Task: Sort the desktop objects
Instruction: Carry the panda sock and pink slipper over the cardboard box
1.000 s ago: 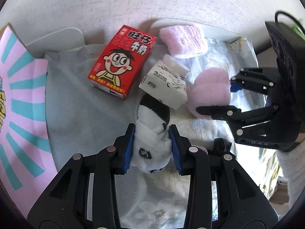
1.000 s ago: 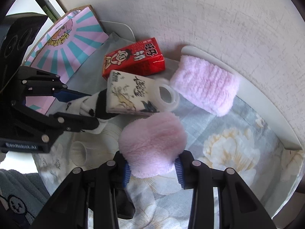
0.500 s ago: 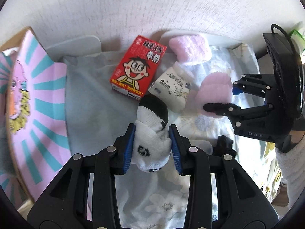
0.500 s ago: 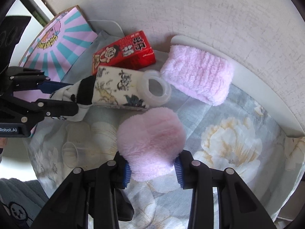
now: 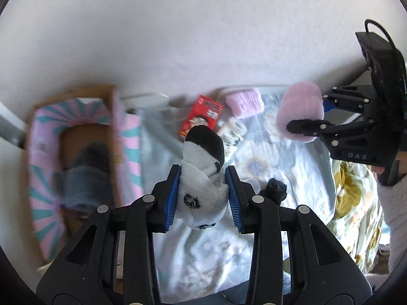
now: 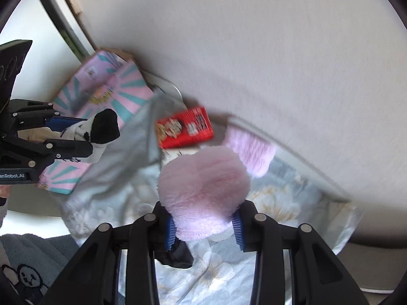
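My left gripper (image 5: 202,198) is shut on a white sock with a black toe (image 5: 203,162) and holds it up above the floral cloth (image 5: 300,162). It shows at the left of the right wrist view (image 6: 99,132). My right gripper (image 6: 204,226) is shut on a fluffy pink puff (image 6: 203,190), also lifted; it shows at the right of the left wrist view (image 5: 300,111). A red snack box (image 5: 202,117), a folded pink towel (image 5: 244,101) and a printed white cup (image 5: 232,132) lie on the cloth by the wall.
An open pink and teal cardboard box (image 5: 84,152) stands at the left, with a dark grey item (image 5: 86,178) inside. A white tray rim (image 6: 292,150) runs along the wall. A small black object (image 5: 274,188) lies on the cloth near my left fingers.
Both grippers have risen and pulled back from the cloth, each carrying its item. The left view has swung left, and the open box now shows.
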`<state>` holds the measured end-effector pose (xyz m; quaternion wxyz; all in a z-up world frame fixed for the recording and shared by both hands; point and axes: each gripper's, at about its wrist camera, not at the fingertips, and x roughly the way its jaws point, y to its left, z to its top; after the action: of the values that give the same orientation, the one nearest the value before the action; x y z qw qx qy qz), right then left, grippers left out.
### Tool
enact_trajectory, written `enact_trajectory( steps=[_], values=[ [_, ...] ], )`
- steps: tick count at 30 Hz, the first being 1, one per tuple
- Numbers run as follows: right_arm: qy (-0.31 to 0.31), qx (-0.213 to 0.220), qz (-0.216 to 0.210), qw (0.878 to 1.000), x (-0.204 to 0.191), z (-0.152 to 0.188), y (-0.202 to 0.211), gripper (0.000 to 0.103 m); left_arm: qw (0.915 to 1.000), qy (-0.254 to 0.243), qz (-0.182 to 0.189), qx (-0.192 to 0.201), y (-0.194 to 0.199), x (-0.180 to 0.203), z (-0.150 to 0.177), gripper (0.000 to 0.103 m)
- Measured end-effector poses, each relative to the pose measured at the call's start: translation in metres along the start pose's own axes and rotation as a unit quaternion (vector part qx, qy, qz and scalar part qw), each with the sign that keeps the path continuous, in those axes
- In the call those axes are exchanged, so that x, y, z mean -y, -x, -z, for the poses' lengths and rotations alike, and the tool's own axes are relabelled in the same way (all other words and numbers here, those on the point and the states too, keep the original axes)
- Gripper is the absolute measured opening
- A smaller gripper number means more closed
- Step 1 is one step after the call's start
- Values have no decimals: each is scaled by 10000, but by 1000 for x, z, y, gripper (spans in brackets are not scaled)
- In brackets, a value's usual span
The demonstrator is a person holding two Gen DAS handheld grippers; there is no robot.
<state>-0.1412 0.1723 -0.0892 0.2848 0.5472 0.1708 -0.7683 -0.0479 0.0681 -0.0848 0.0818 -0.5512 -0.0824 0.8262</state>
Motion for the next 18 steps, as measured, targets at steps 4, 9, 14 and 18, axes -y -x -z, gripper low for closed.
enact_trajectory(
  steps=[4,9,14,18],
  values=[
    [267,136,-15,9995,-19,-3,21,33,9996,91,-172,206,34,-20,4,32],
    [534,214,-229,9981,-66,-41,28,33,9981,270,-394,386,66,-47,17,32],
    [934,191,-392,9947,-111,-71,18,33,9958,521,-627,407,79,-73,38,32],
    [1293,95,-582,9899,-149,-91,2,33,9930,761,-819,369,81,-94,59,32]
  ],
)
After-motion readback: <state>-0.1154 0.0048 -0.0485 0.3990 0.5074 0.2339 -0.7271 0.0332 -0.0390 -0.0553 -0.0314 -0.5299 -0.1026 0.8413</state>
